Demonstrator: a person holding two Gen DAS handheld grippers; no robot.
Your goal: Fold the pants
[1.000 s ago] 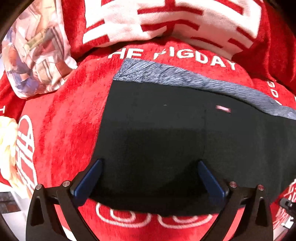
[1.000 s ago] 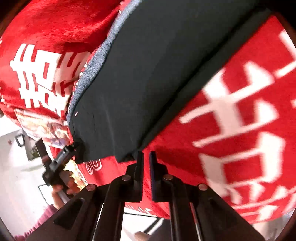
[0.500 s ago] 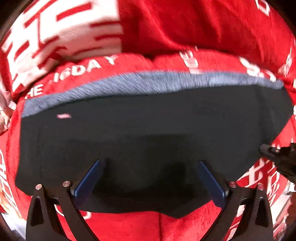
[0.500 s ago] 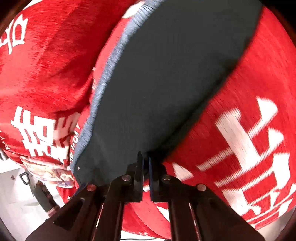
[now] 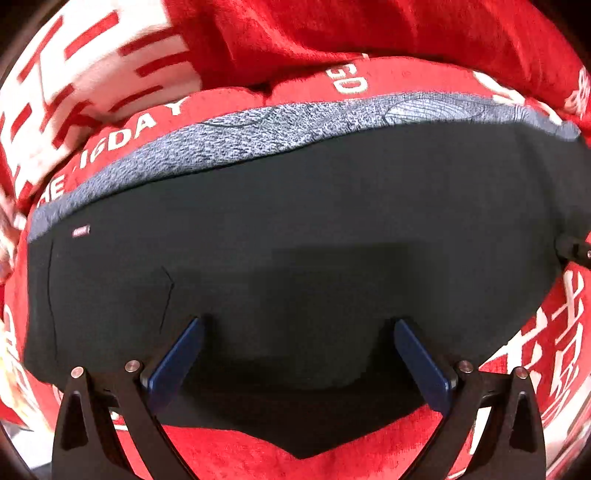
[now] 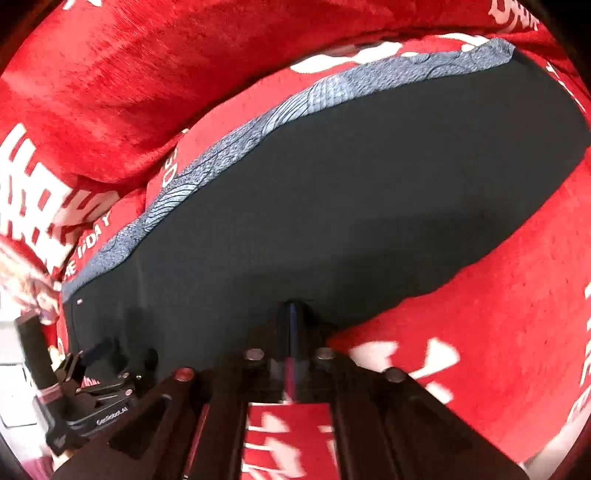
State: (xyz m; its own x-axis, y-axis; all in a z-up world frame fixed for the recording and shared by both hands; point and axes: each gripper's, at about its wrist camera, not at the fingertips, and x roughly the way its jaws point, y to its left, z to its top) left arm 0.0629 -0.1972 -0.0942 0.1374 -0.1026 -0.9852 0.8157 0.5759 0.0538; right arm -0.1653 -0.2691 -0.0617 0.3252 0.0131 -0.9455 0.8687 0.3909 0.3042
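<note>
Dark pants [image 5: 295,229] with a grey-blue patterned band [image 5: 258,129] along the far edge lie flat on a red blanket. My left gripper [image 5: 299,325] is open, its blue fingers wide apart over the near edge of the pants. My right gripper [image 6: 293,310] is shut, its fingertips at the near edge of the pants [image 6: 332,192]; whether cloth is pinched between them does not show. The left gripper also shows at the lower left of the right wrist view [image 6: 96,354].
The red blanket [image 5: 406,33] with white lettering covers the whole surface and rises in folds behind the pants. A floral pillow [image 6: 33,280] lies at the left edge of the right wrist view.
The left gripper has swung right along the pants, from the left end toward the middle, staying open. The right view has turned so the pants lie wider across it.
</note>
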